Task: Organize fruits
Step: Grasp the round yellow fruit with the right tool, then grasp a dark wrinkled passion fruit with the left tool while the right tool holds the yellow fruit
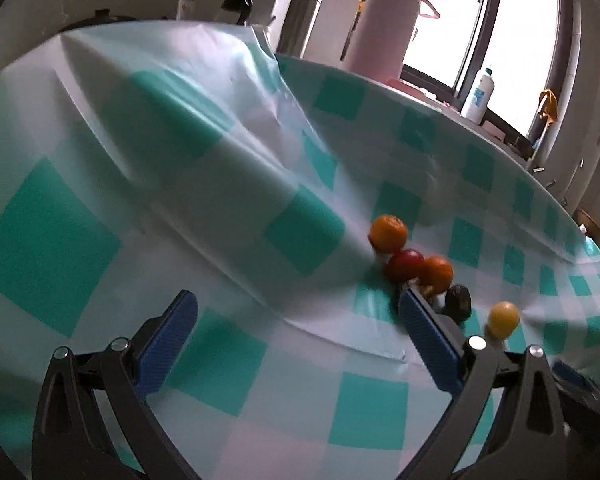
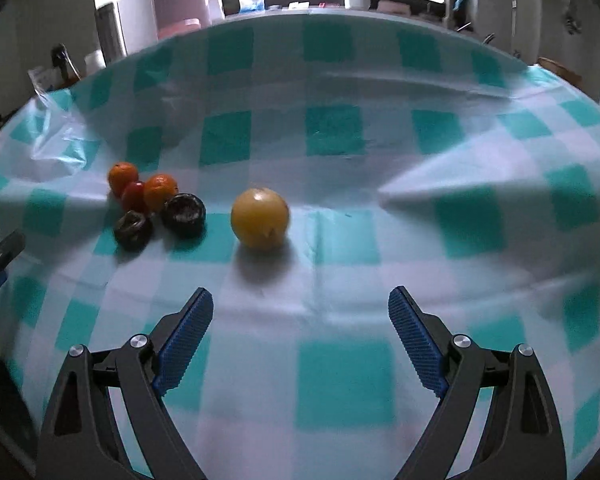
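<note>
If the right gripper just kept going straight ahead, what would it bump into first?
Probably the round yellow fruit. The open right gripper points along the teal checked tablecloth, and the fruit sits just left of its centre line, so it might only graze it.

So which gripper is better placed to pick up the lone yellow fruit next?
Right, probably. The right gripper is open with the yellow fruit almost straight ahead of it. The left gripper, also open, faces mostly bare tablecloth; there the yellow fruit sits off beyond its right finger.
</note>
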Demonstrator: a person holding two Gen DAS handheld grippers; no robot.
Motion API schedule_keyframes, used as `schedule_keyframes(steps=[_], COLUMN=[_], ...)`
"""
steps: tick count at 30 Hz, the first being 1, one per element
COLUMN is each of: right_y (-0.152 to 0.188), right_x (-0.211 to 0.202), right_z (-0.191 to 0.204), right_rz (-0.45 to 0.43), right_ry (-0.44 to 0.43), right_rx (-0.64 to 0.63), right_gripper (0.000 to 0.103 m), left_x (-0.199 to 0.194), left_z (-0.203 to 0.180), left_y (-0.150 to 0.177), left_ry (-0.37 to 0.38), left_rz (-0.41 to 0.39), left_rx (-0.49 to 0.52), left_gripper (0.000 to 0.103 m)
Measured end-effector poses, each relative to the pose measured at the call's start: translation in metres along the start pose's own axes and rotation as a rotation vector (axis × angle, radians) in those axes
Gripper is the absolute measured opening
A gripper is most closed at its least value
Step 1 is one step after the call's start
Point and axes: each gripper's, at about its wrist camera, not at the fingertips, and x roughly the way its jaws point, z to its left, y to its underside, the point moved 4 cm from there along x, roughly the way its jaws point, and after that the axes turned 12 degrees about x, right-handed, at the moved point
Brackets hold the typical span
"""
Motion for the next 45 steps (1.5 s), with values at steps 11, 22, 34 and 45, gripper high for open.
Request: schedule_keyframes(steps=[11, 22, 34, 45], right_y=[-0.035, -0.008, 0.009, 0.010], right_x=[0.066, 0.029, -0.002, 0.000], right_z=[0.031, 0.014, -0.020, -0.018], right_rz=[0.063, 0.061, 0.031, 0.043], right_ry=[0.039, -0.142, -0.302, -0.321], right_rx=[-0.046, 0.039, 0.251, 0.253], right_gripper=[0.072, 0.044, 0.044, 0.044], left_x=[0.001, 0.009, 0.038, 0.103], left_z=[-0.009, -0.025, -0.068, -0.115], left_y=[0.003, 0.010, 0.005, -0.010], left_ry=[0.006, 0.029, 0.174, 0.142], left_rz=[0.017, 0.041, 0.100, 0.234], left_rx=[0.034, 0.100, 0.243, 0.406], left_gripper=[0.101, 0.101, 0.101, 0.077])
